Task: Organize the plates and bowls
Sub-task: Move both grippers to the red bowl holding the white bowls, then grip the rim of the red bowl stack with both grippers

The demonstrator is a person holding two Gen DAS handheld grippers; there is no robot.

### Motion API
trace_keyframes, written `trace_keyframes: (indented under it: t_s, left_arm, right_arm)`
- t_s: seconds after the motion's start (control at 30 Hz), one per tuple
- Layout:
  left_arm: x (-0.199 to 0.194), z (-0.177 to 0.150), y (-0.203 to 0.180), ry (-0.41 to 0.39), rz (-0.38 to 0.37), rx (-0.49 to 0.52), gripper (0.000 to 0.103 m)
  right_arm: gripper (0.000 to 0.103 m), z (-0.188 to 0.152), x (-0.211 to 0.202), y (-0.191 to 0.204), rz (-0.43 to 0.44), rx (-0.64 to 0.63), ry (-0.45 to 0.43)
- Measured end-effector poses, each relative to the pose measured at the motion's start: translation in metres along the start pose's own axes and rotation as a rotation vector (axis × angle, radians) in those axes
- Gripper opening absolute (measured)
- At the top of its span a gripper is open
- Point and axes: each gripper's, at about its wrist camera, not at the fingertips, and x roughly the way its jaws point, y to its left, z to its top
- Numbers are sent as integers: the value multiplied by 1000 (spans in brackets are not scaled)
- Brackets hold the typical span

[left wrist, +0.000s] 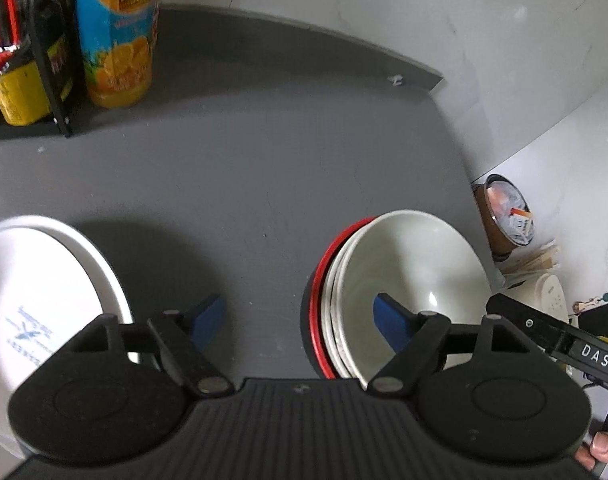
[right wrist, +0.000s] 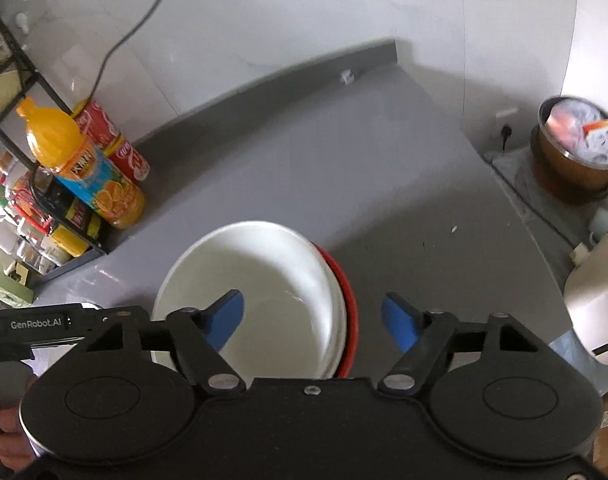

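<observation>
A stack of white bowls [left wrist: 416,264] sits nested in a black bowl with a red rim [left wrist: 324,264] near the right edge of the grey counter [left wrist: 243,180]. A white plate [left wrist: 31,280] with a blue print lies at the left. My left gripper [left wrist: 299,320] hovers open between plate and stack, its right fingertip over the top bowl. My right gripper [right wrist: 312,320] is open over the same white bowls [right wrist: 263,272]. Its left fingertip is above the bowl's inside and its right one is outside the red rim [right wrist: 350,300]. Neither holds anything.
An orange juice bottle [left wrist: 119,40] and a black wire rack [left wrist: 47,60] of jars stand at the back left, with a red can [right wrist: 115,144] behind. Off the counter's right edge are a brown bin [right wrist: 576,148] full of rubbish and a white appliance [right wrist: 596,292].
</observation>
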Motion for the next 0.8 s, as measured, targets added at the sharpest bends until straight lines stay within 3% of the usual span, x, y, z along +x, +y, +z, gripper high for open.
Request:
trace_keyframes:
  t_s: [0.43,0.6,0.67,0.8]
  left_arm:
    - [53,-4,-9,101,72,-108,52]
    - [66,-7,-8,132,76,-144,35]
    - [67,-8,-7,134,48,-173,25]
    - [65,-8,-11,132,64,-181,24]
  right_arm:
    - [47,11,54,-19,88,-48,196]
    - [30,10,67,-22,110,-64,245]
    - [29,11,68,-24,117,-76,251]
    - [27,11,66,-21,112,-117,246]
